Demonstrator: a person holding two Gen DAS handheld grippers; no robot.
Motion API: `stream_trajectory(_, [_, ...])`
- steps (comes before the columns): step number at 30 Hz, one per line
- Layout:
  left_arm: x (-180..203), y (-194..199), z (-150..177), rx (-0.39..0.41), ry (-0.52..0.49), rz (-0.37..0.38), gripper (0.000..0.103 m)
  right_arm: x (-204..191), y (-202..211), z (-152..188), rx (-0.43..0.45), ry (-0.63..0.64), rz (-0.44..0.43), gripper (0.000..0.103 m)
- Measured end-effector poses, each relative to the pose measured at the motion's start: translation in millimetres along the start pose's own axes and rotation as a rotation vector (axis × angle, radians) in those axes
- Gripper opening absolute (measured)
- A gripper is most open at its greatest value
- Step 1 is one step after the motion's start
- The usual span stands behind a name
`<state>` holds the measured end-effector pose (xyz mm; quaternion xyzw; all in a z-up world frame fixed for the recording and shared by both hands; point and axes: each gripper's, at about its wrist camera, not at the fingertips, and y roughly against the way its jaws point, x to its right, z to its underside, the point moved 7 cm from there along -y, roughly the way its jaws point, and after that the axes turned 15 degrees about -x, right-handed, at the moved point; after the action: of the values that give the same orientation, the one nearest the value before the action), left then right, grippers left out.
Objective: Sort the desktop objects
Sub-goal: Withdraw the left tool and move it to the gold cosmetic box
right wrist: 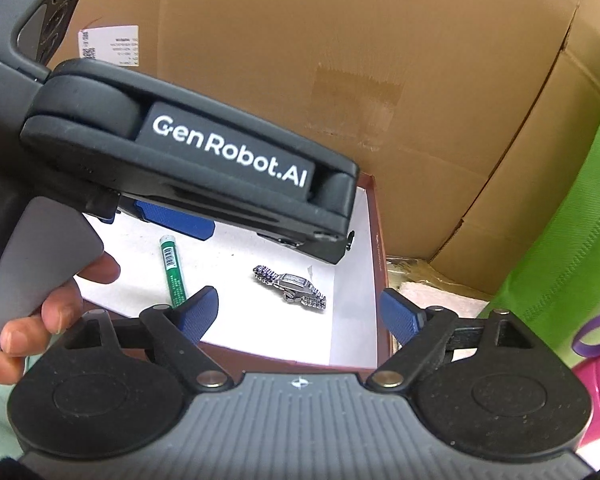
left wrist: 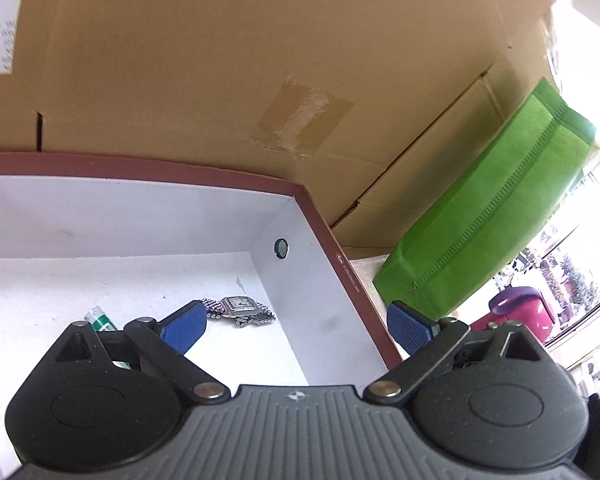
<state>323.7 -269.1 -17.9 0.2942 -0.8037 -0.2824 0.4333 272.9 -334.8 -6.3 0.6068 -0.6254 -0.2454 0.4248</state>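
Observation:
A shoe box (left wrist: pixel 358 286) with a brown outside and white inside holds a silver metal-band watch (left wrist: pixel 242 312) and a green tube (left wrist: pixel 100 320). My left gripper (left wrist: pixel 296 328) hangs open over the box's right corner, one finger inside near the watch, the other outside the wall, holding nothing. In the right wrist view the watch (right wrist: pixel 296 286) and the green tube (right wrist: pixel 172 272) lie on the box (right wrist: pixel 380 260) floor. My right gripper (right wrist: pixel 300 316) stands open above the box's near edge, empty. The left gripper's body crosses above, its blue pads (right wrist: pixel 180 220) over the tube's far end.
A large cardboard carton (left wrist: pixel 260 60) stands right behind the box. A green fabric bag (left wrist: pixel 488 216) leans at the right, with a pink and purple container (left wrist: pixel 516 312) beside it. A person's hand (right wrist: pixel 52 312) grips the left gripper's handle at the left.

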Motion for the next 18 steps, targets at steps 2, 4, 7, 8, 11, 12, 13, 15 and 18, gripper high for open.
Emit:
stream_trajectory(2, [2.2, -1.4, 2.8, 0.016, -0.011, -0.014, 0.099, 3.0, 4.1, 2.6, 0.005, -0.014, 0.007, 0.086])
stream_trajectory(4, [3.5, 6.0, 8.3, 0.04, -0.02, -0.03, 0.099, 0.1, 15.8, 7.1, 0.011, -0.029, 0.013, 0.086])
stream_trajectory(7, [5.2, 18.3, 16.4, 0.073, -0.025, -0.041, 0.099, -1.4, 29.0, 14.9, 0.022, -0.048, 0.016, 0.086])
stream_trajectory(8, [5.4, 22.2, 19.2, 0.082, -0.024, -0.041, 0.099, -2.6, 33.1, 16.7, 0.025, -0.052, 0.014, 0.086])
stream_trajectory(11, [6.6, 33.5, 26.6, 0.107, -0.028, -0.049, 0.099, -4.1, 34.2, 24.6, 0.039, -0.061, 0.011, 0.086])
stream_trajectory(12, [6.8, 37.7, 29.5, 0.114, -0.032, -0.056, 0.099, -4.4, 33.5, 26.3, 0.042, -0.064, 0.01, 0.086])
stream_trajectory(13, [7.2, 40.9, 32.1, 0.121, -0.036, -0.063, 0.099, -6.7, 39.9, 28.3, 0.046, -0.068, 0.009, 0.086])
stream_trajectory(15, [8.4, 48.0, 37.4, 0.142, -0.05, -0.08, 0.099, -9.0, 46.5, 31.7, 0.055, -0.076, 0.006, 0.086])
stream_trajectory(18, [9.8, 62.2, 47.3, 0.177, -0.071, -0.106, 0.099, -12.8, 56.3, 36.8, 0.07, -0.085, 0.004, 0.086])
